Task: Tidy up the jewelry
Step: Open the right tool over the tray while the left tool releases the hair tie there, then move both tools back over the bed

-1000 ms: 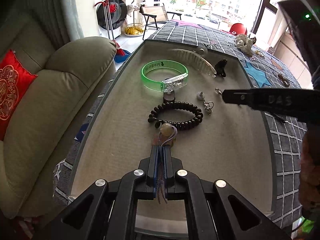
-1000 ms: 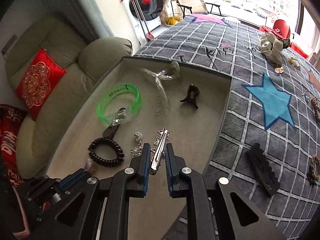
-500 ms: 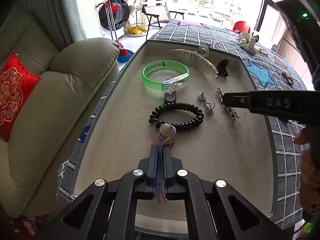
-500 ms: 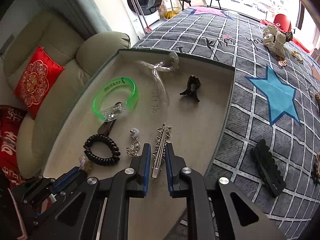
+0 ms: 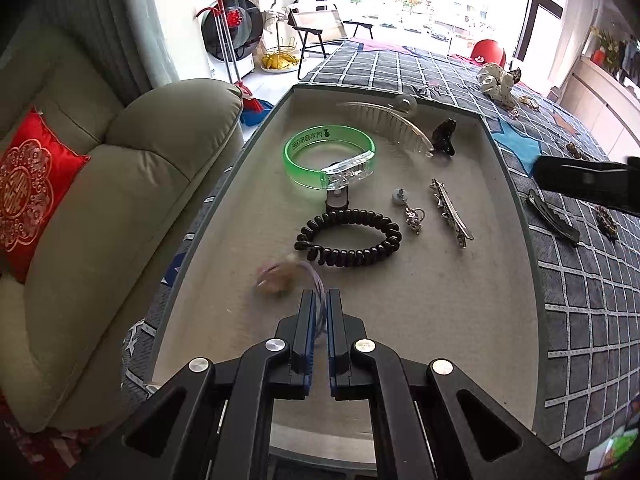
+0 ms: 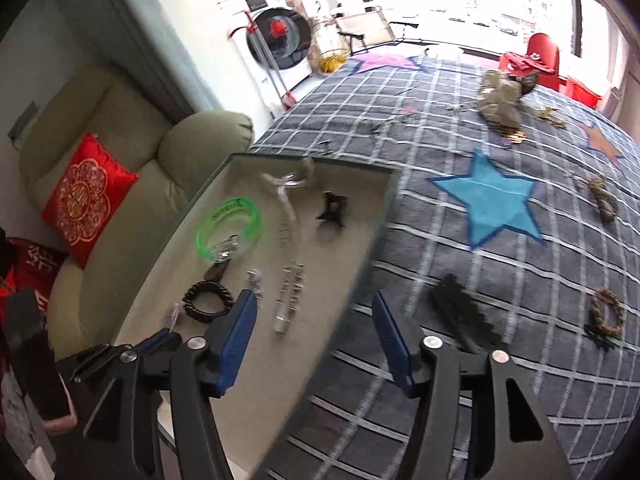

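Silver hair clip (image 5: 451, 212) flat in tray (image 5: 516, 216)

Both the left gripper (image 5: 318, 300) and the right gripper (image 6: 314, 322) were built of black linkages, fitted with silver screws and blue-edged finger pads (image 6: 236, 344).

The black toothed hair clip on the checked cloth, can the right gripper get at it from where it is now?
Probably yes. The right gripper is open and empty, and the black toothed hair clip lies alone on the checked cloth just right of its fingers, with nothing on or against it.
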